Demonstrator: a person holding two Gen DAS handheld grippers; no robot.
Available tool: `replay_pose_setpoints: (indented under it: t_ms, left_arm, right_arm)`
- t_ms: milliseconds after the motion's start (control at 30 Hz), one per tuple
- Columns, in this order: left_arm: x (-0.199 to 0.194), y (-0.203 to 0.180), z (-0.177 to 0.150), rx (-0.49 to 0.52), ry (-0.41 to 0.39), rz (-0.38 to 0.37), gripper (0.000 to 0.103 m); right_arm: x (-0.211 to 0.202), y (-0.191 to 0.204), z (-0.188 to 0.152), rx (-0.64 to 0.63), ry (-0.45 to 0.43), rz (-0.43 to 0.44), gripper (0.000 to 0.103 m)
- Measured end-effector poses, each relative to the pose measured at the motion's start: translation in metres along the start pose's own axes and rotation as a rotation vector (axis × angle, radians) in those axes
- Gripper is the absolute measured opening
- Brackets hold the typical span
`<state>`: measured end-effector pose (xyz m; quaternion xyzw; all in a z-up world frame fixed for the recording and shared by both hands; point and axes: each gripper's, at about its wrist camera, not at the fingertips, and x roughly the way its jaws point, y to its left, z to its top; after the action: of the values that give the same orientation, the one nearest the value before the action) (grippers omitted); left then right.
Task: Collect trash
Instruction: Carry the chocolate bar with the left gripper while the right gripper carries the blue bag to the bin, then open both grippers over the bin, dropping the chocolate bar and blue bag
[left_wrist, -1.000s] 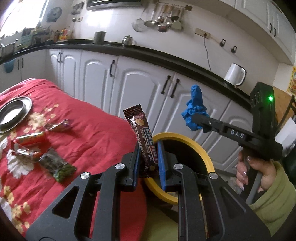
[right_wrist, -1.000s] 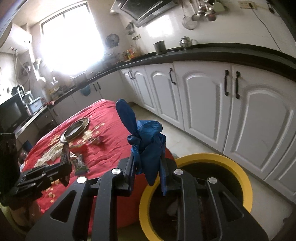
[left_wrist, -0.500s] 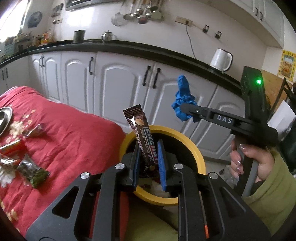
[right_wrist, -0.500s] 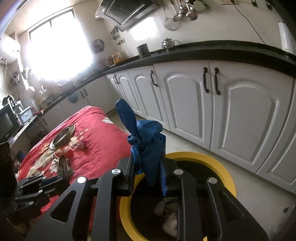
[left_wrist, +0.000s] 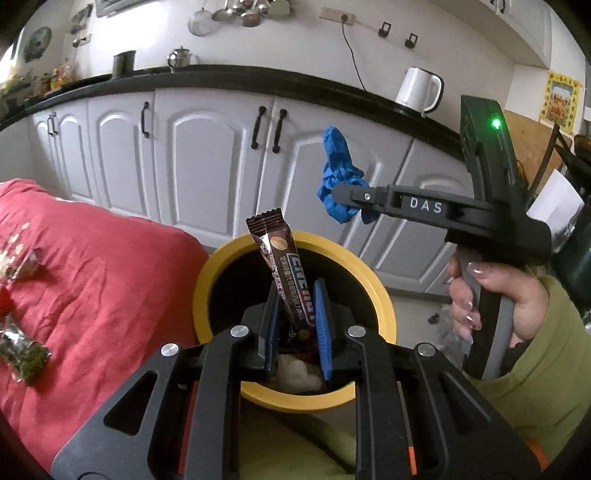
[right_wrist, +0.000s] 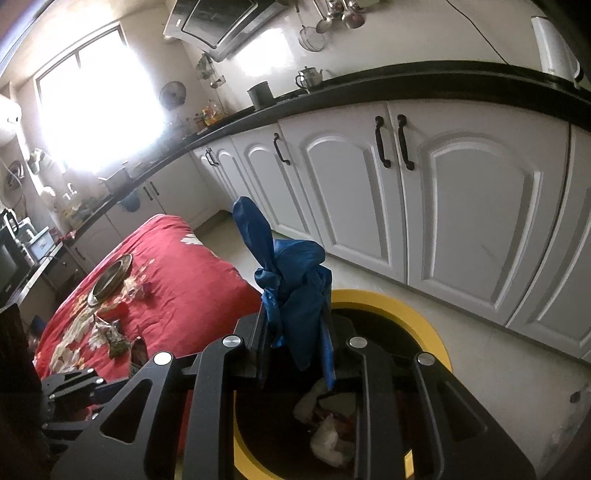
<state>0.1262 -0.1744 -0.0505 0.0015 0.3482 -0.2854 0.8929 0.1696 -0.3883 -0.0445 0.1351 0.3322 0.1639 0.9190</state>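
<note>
My left gripper (left_wrist: 295, 314) is shut on a brown snack bar wrapper (left_wrist: 282, 266) that stands upright over the yellow-rimmed trash bin (left_wrist: 207, 266). Crumpled white waste lies inside the bin. My right gripper (right_wrist: 295, 332) is shut on a crumpled blue glove (right_wrist: 291, 280), held over the same bin (right_wrist: 417, 314). In the left wrist view the right gripper (left_wrist: 343, 195) hangs above the bin's far right rim with the blue glove (left_wrist: 338, 173) in it, a hand (left_wrist: 491, 295) around its handle.
A table under a red floral cloth (left_wrist: 92, 266) stands left of the bin, with more wrappers (left_wrist: 22, 354) and a metal plate (right_wrist: 110, 280) on it. White cabinets (right_wrist: 443, 206) under a black counter run behind. A white kettle (left_wrist: 419, 88) stands on the counter.
Both grippers have moved from beside the table to over the bin and sunk a little. The bin now lies under the wrapper and the glove. Both grips are unchanged.
</note>
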Motion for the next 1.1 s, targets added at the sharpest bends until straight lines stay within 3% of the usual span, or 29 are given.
replay_pose_setpoints:
  t_ms: [433, 633, 700, 767, 1100]
  left_arm:
    - [0.035, -0.006, -0.002, 0.022, 0.059, -0.036, 0.012]
    - [0.046, -0.007, -0.002, 0.038, 0.069, -0.029, 0.015]
    - [0.049, -0.006, -0.002, 0.033, 0.072, -0.026, 0.023]
    - [0.050, -0.004, -0.002, 0.028, 0.072, -0.019, 0.039]
    - [0.044, 0.009, -0.005, -0.030, 0.057, 0.024, 0.079]
  right_arm:
    - [0.011, -0.017, -0.007, 0.044, 0.038, -0.004, 0.023]
    - [0.015, -0.025, -0.009, 0.067, 0.043, -0.009, 0.035]
    - [0.015, -0.027, -0.010, 0.072, 0.042, -0.013, 0.037]
    - [0.015, -0.028, -0.010, 0.077, 0.043, -0.014, 0.040]
    - [0.012, -0.030, -0.010, 0.094, 0.029, -0.028, 0.056]
